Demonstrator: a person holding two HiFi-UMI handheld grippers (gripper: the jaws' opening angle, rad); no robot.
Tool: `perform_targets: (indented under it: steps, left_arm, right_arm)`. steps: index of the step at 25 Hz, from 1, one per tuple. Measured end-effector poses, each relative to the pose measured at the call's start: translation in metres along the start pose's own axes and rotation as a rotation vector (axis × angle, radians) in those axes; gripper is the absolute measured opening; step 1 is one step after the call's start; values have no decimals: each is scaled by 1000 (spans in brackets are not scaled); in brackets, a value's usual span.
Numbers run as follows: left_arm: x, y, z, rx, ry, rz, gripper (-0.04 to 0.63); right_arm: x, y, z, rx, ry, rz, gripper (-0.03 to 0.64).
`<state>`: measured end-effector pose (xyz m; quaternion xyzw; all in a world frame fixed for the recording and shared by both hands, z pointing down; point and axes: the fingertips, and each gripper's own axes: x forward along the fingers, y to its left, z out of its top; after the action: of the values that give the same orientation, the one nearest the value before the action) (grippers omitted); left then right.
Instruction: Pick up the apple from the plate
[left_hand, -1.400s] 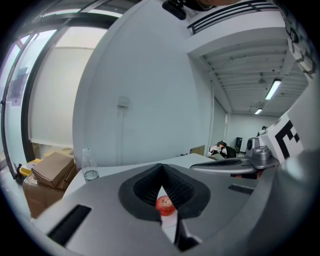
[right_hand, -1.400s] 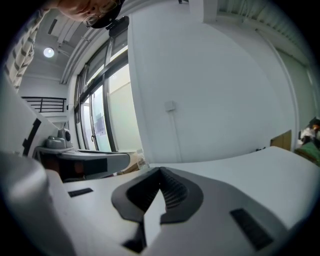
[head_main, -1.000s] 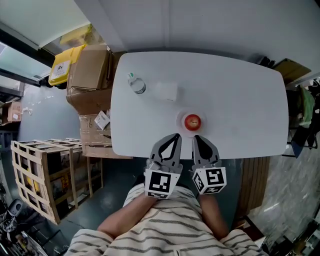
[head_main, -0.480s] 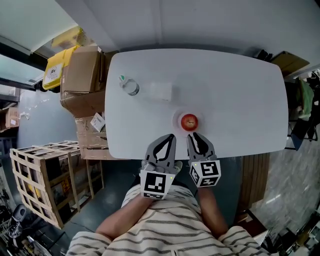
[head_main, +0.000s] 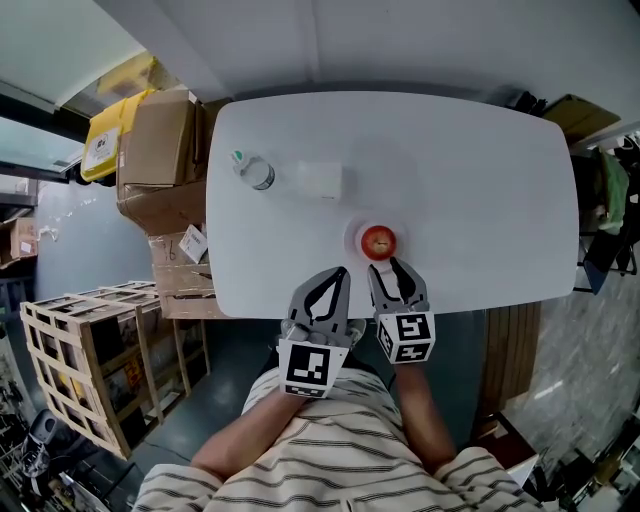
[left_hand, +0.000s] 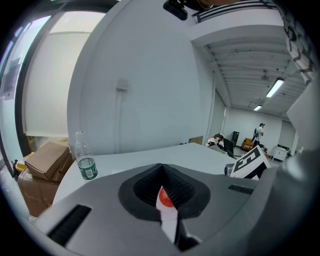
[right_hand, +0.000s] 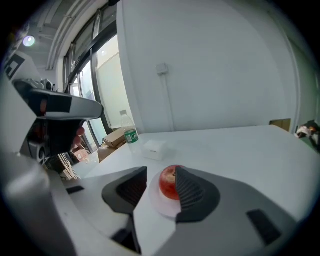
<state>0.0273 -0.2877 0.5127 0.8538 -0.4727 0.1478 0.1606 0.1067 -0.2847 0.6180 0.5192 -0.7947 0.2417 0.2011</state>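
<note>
A white table (head_main: 470, 170) fills the middle of the head view. At its near edge the left gripper (head_main: 342, 272) has its jaws together, holding nothing. Beside it the right gripper (head_main: 388, 266) has its jaws parted, having just been opening, and nothing is pressed between them. A bottle (head_main: 250, 171) and a small white box (head_main: 320, 181) stand farther back. A small plate (right_hand: 159, 204) lies just ahead of the right gripper's tips, and the apple (head_main: 379, 241) rests on it, seemingly untouched.
</note>
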Motion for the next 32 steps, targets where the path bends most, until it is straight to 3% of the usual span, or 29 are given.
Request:
perform_targets:
  steps: [3,20,32]
  left_arm:
    - [1,2,-3,-4,6,2,5]
    - [6,-1,-11,-19,38,-37,5]
    - [7,2,-15,-26,54,-36,5]
  right_arm:
    - [6,-8,-8,7,21,-12,178]
    - [36,-23,-30,-3,67,-20,384]
    - [52,-29,-42,-12,104,-55,391]
